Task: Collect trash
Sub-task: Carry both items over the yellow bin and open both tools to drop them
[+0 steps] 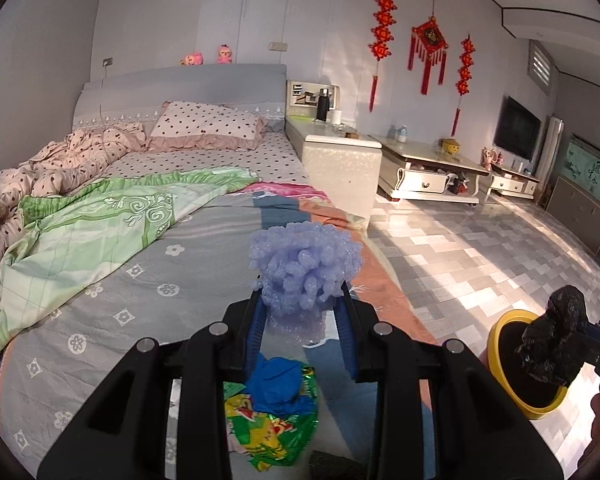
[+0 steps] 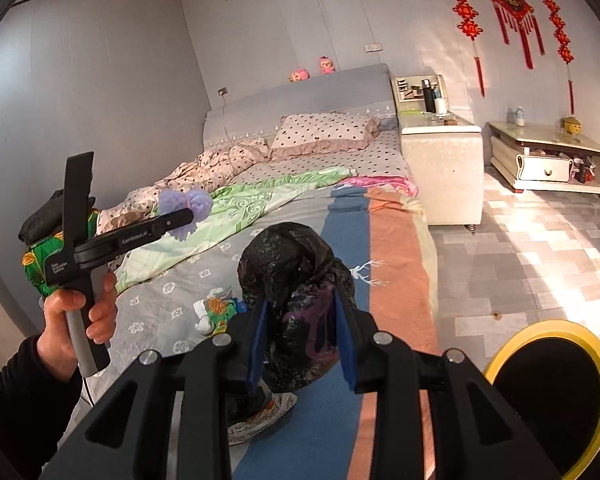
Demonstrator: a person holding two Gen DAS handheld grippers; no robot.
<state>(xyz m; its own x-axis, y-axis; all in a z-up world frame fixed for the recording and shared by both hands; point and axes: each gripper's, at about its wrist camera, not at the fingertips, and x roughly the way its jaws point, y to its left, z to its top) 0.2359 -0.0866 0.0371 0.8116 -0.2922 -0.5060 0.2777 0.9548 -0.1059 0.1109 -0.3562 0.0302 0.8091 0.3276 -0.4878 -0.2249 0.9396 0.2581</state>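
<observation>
The left gripper (image 1: 303,312) is clamped on a purple foam net (image 1: 304,268); the right gripper (image 2: 304,332) pinches a crumpled black bag (image 2: 294,276). Wrappers (image 1: 270,428) below the left jaws are half hidden. Beyond lie the bed (image 1: 148,280), tiled floor (image 1: 460,248) and, right of both, a yellow-rimmed bin (image 2: 556,396).

Bed (image 1: 112,304) bears green quilt (image 1: 84,220); snack wrappers (image 1: 272,424) lie near its foot
</observation>
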